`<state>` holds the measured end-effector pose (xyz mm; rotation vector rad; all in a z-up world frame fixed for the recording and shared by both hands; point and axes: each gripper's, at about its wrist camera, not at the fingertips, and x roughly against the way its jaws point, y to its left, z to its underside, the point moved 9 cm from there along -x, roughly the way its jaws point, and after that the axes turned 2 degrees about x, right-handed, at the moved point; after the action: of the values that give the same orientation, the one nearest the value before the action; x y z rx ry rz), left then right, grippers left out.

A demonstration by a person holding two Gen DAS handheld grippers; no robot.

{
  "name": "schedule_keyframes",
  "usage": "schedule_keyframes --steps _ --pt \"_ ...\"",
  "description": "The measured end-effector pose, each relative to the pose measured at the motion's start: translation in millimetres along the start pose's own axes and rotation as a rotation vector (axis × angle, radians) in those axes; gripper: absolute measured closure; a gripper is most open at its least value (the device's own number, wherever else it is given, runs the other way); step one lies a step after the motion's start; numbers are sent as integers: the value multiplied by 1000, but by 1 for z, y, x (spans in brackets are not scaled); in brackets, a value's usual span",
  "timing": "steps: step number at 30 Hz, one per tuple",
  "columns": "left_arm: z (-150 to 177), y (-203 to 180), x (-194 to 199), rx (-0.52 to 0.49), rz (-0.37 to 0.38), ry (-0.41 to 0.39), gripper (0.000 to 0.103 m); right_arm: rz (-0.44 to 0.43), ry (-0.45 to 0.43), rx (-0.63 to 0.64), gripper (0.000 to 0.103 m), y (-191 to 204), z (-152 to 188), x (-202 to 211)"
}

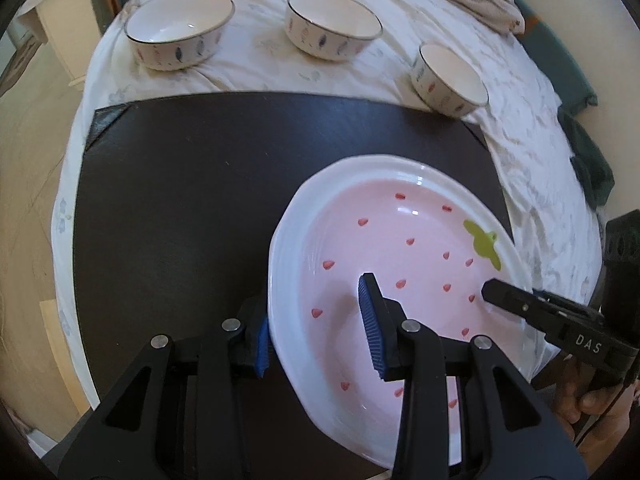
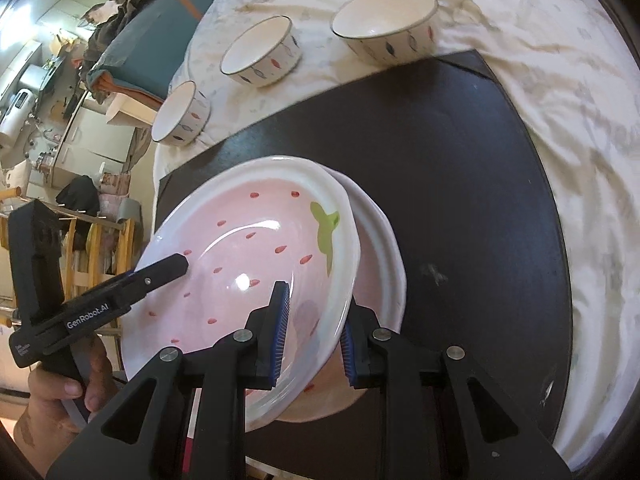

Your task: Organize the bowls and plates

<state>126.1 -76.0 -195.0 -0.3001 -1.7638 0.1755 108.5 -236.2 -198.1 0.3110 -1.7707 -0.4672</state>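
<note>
Now the dark mat (image 2: 460,184) on the cloth-covered bed is where the pink strawberry plate (image 2: 256,240) is being set upon a second plate (image 2: 384,248) lying beneath it, slightly offset. For a good stack, the upper plate should be kept level and lowered until the rims are matched, then released by both sides together. Three bowls (image 1: 180,28) wait beyond the mat, untouched. The right gripper (image 2: 314,332) is clamped on the near rim, and the left gripper (image 1: 320,332) is closed across the opposite rim.
</note>
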Motion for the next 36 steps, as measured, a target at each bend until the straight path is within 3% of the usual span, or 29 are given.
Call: schedule_keyframes --steps 16,27,32,36 --pt "12 -9 -7 -57 -66 -7 69 36 7 -38 77 -22 11 0" --pt "11 -16 -11 -92 -69 3 60 45 21 -45 75 -20 9 -2" --pt "13 -20 -14 -156 -113 16 61 216 17 128 71 -6 8 4" --pt "15 -24 -15 -191 -145 8 62 308 28 176 69 -11 9 0"
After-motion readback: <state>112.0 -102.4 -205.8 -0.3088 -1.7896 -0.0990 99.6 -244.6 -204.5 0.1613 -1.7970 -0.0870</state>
